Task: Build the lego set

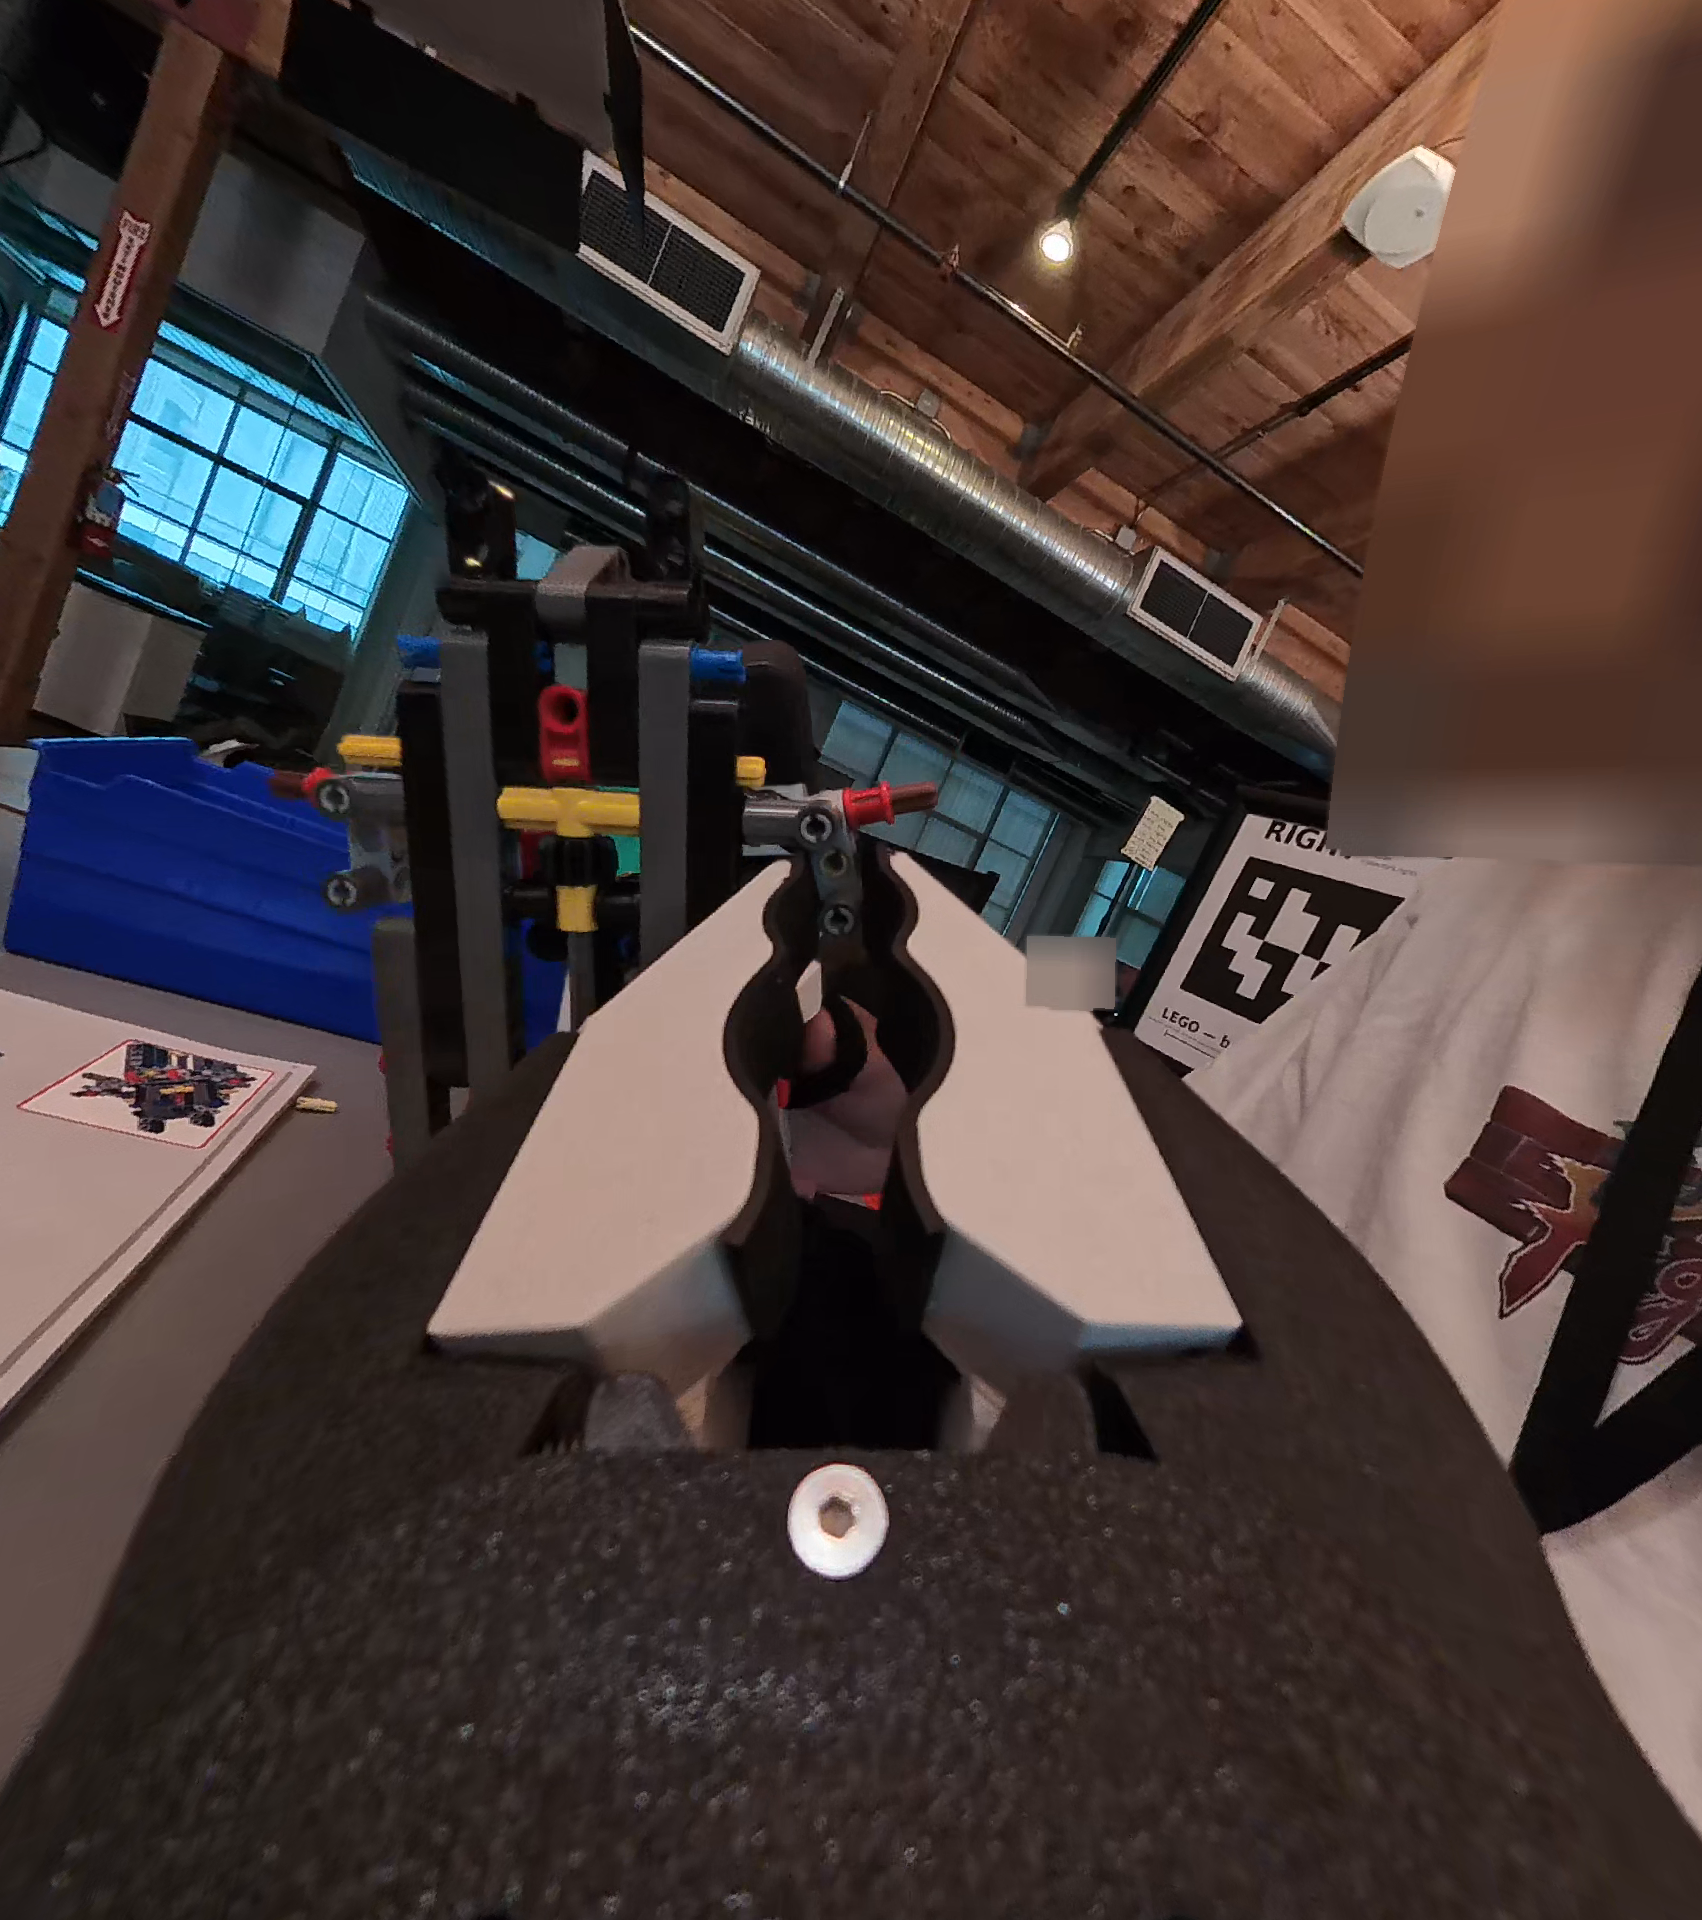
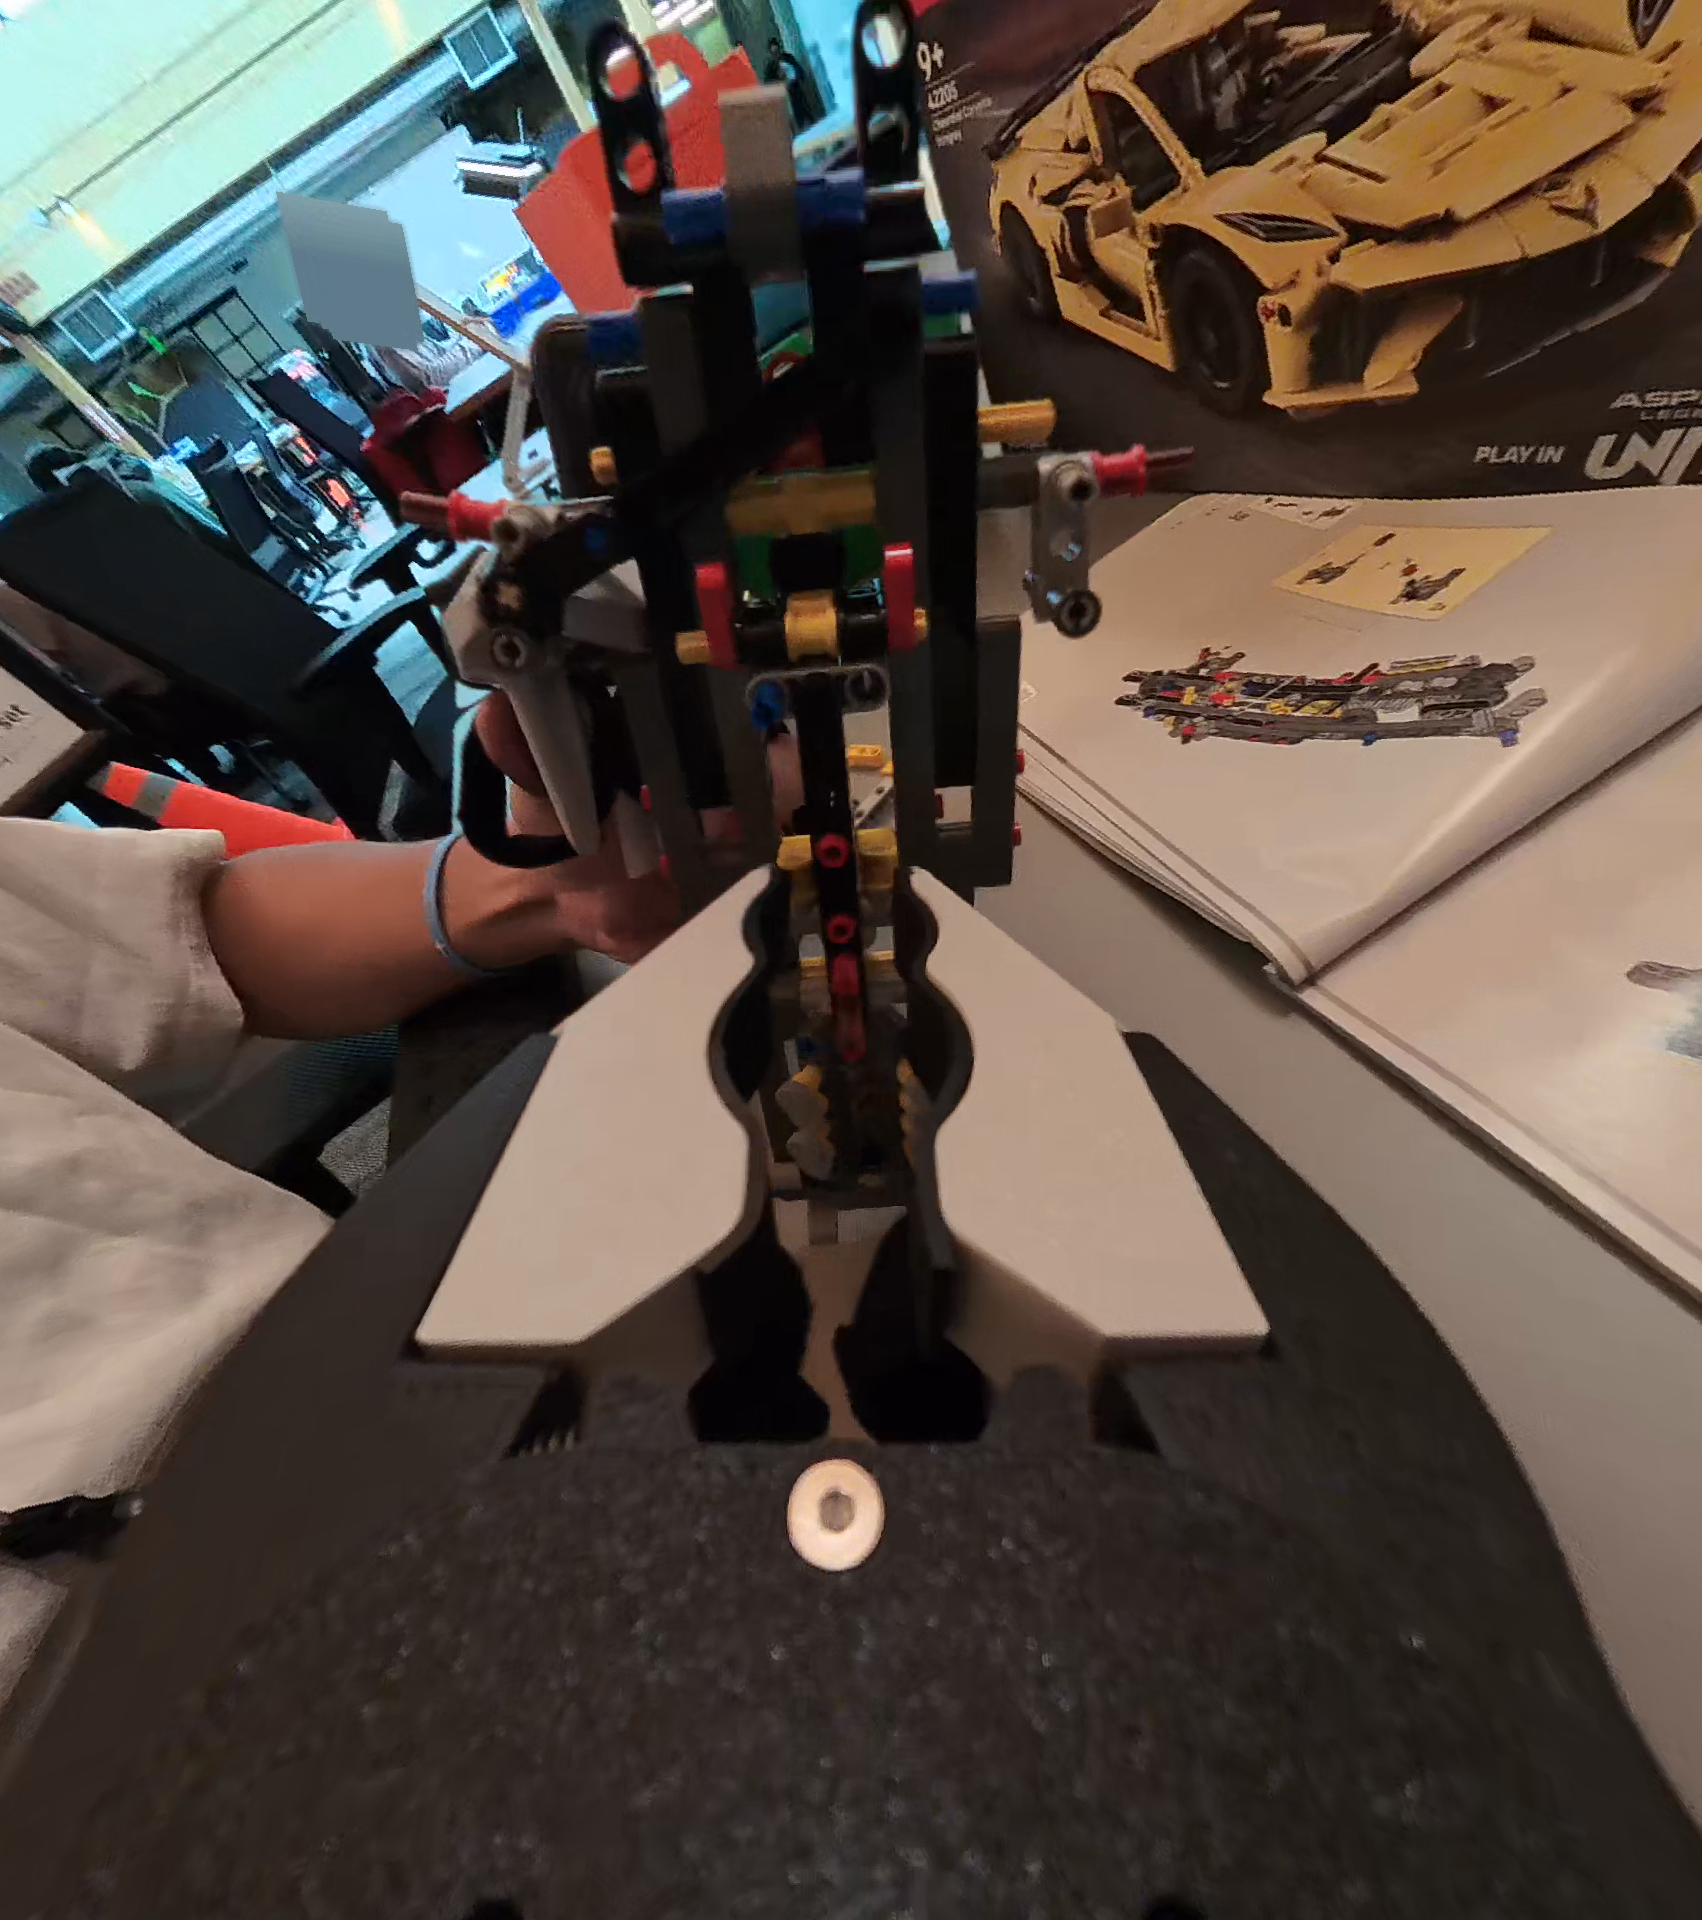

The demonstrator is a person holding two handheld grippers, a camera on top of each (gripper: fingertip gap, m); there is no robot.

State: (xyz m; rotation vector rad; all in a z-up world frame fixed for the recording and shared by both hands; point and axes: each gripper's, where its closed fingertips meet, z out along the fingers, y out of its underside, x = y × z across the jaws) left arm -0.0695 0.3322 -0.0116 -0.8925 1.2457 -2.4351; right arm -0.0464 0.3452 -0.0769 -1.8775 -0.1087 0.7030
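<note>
Right wrist view shows the right gripper [image 2: 842, 935] with fingers pinching the lower end of the upright lego chassis [image 2: 805, 540], raised over the bench [image 2: 1190, 1039] near its open instruction booklet [image 2: 1346, 748]. At the chassis side, the left gripper [image 1: 839, 904] has its fingers closed, apparently on a grey connector arm [image 1: 831, 862]. A skewed push there could pop pins or twist the frame free. Only the left wrist view shows the blue bin [image 1: 172, 862]; only the right shows the set's box [image 2: 1398, 239].
</note>
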